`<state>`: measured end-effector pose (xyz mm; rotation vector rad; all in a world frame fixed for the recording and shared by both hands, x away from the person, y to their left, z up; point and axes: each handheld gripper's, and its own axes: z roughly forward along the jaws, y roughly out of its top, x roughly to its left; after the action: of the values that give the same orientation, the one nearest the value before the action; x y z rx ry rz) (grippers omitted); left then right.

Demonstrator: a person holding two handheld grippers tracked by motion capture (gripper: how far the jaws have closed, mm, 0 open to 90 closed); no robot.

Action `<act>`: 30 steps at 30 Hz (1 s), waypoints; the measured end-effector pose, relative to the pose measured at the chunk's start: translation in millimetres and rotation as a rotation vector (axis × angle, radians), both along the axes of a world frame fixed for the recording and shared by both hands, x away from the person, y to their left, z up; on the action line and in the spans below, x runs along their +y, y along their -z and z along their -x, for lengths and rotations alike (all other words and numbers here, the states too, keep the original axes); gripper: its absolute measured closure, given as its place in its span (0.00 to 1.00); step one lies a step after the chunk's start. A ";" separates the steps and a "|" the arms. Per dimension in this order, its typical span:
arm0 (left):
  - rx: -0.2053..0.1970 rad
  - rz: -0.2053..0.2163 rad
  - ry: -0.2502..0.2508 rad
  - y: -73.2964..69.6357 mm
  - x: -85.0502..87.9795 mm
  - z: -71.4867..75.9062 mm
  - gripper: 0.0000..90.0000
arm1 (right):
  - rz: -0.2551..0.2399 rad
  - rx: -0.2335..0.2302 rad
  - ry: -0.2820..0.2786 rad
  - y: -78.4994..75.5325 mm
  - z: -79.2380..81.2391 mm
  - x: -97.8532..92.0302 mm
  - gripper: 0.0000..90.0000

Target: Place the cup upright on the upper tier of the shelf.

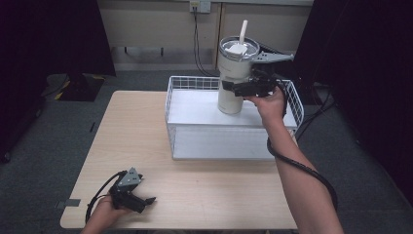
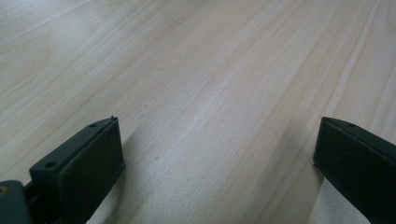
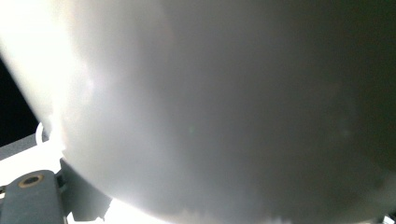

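Left gripper [image 1: 139, 197] sits low at the near-left corner of the desk [image 1: 146, 136], close to the front edge, jaws spread wide with nothing between them. The left gripper view looks along bare wood grain between the two black jaws.

Mid-desk is open: clear wood from the left gripper up to the white wire basket [image 1: 181, 85], which takes the far-right part of the desk and runs out to its right and far edges. Basket has low mesh walls and a flat white floor.

Right gripper [image 1: 233, 88] is over the basket, jaws pinching the tumbler [image 1: 234, 73] across its lower body, from the right side. Tumbler is upright, long axis vertical, lid and white straw [image 1: 242, 31] pointing up, straw leaning slightly right. Its base sits at or just above the basket floor, toward the far-right; can't tell whether it touches. In the right gripper view the tumbler's pale wall [image 3: 224, 107] sits right against the lens, hard between the jaws.

Room: free space left of the tumbler inside the basket; mesh wall near on the right.
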<state>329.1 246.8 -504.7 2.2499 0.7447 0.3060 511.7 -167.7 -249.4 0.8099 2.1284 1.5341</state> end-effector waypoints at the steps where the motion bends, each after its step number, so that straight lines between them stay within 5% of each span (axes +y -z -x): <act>1: 0.000 0.000 0.000 0.0 0.0 0.0 0.01 | 0.002 0.003 0.001 1.2 -0.4 -0.3 0.11; 30: 0.001 0.003 0.000 0.1 0.0 0.4 0.01 | -0.003 -0.026 -0.001 6.7 3.7 -2.2 0.11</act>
<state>328.8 246.9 -504.8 2.2476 0.7445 0.3038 508.1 -169.9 -256.1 0.7857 2.1095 1.5401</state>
